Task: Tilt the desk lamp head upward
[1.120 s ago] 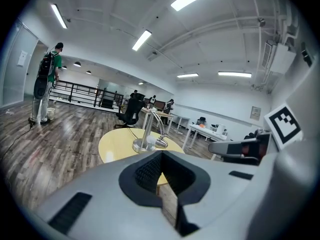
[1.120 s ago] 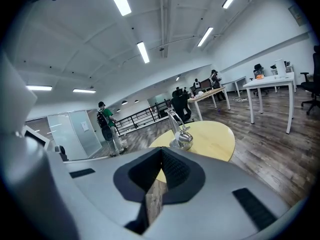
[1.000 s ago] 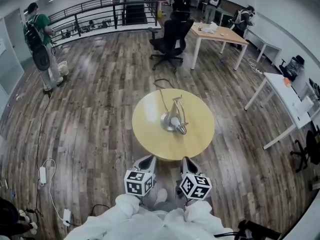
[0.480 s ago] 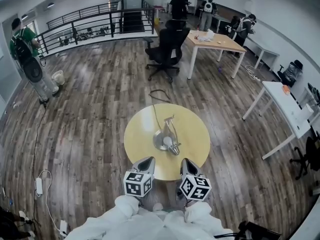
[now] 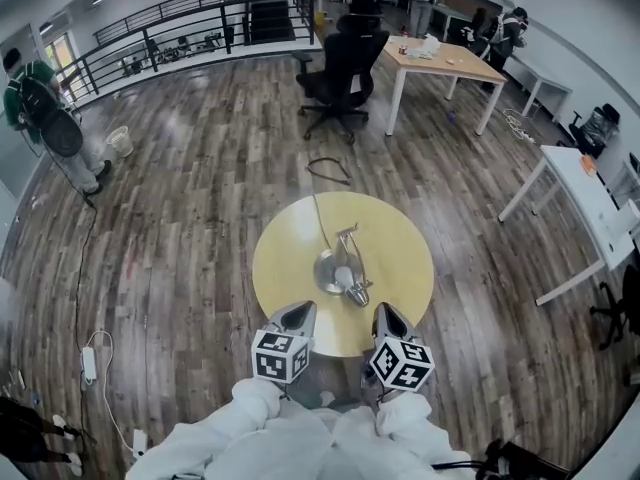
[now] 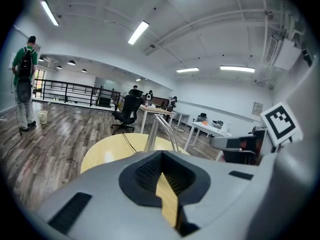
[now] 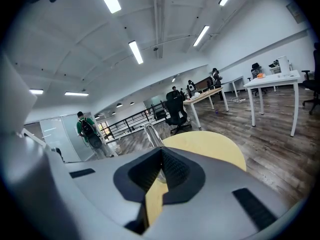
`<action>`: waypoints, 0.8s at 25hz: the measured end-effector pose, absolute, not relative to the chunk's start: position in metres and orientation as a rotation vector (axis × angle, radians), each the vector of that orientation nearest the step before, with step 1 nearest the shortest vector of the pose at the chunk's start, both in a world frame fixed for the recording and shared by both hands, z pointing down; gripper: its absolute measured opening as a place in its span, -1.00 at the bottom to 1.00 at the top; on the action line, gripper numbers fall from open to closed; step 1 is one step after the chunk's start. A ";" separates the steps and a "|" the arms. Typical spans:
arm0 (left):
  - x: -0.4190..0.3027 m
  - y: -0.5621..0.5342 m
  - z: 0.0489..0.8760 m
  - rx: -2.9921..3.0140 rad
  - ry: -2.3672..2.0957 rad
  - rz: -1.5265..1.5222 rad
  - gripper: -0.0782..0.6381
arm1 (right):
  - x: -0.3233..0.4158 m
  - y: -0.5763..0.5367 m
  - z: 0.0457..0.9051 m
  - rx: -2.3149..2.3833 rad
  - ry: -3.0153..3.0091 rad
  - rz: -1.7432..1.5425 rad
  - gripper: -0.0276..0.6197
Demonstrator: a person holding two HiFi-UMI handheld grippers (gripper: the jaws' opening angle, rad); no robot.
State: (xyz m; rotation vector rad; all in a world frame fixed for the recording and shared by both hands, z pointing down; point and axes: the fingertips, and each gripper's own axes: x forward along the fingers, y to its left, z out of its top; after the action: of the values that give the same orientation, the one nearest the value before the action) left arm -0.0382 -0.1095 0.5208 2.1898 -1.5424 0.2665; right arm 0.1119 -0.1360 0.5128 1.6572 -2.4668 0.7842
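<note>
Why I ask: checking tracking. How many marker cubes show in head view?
2: left cube and right cube, side by side at the round table's near edge; none seems hidden.

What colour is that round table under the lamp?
Light yellow; the round table shows best in the head view.

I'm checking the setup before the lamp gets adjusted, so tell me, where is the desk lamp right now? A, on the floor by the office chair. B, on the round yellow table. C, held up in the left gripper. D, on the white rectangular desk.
B: the head view shows the desk lamp standing on the round yellow table.
</note>
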 end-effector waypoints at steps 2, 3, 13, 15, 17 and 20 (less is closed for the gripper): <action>-0.040 -0.118 0.522 2.209 -1.522 0.289 -0.79 | 0.112 -0.141 0.512 1.674 -2.460 0.789 -0.88; -0.041 -0.124 0.521 2.222 -1.509 0.299 -0.79 | 0.112 -0.145 0.510 1.677 -2.462 0.778 -0.88; -0.043 -0.158 0.541 2.341 -1.331 0.414 -0.79 | 0.114 -0.162 0.525 1.682 -2.459 0.742 -0.88; -0.039 -0.162 0.548 2.354 -1.265 0.449 -0.40 | 0.107 -0.163 0.528 1.615 -2.496 0.734 -0.68; -0.040 -0.164 0.557 2.357 -1.218 0.495 -0.26 | 0.099 -0.164 0.533 1.557 -2.518 0.774 -0.32; -0.045 -0.171 0.575 2.384 -1.153 0.626 -0.04 | 0.094 -0.165 0.545 1.494 -2.511 0.779 -0.06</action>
State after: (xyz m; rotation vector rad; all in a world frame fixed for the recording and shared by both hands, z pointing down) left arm -0.0453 -0.1708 0.5750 2.3838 -1.1533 0.6262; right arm 0.0940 -0.1652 0.5452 1.4936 -2.5113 0.7790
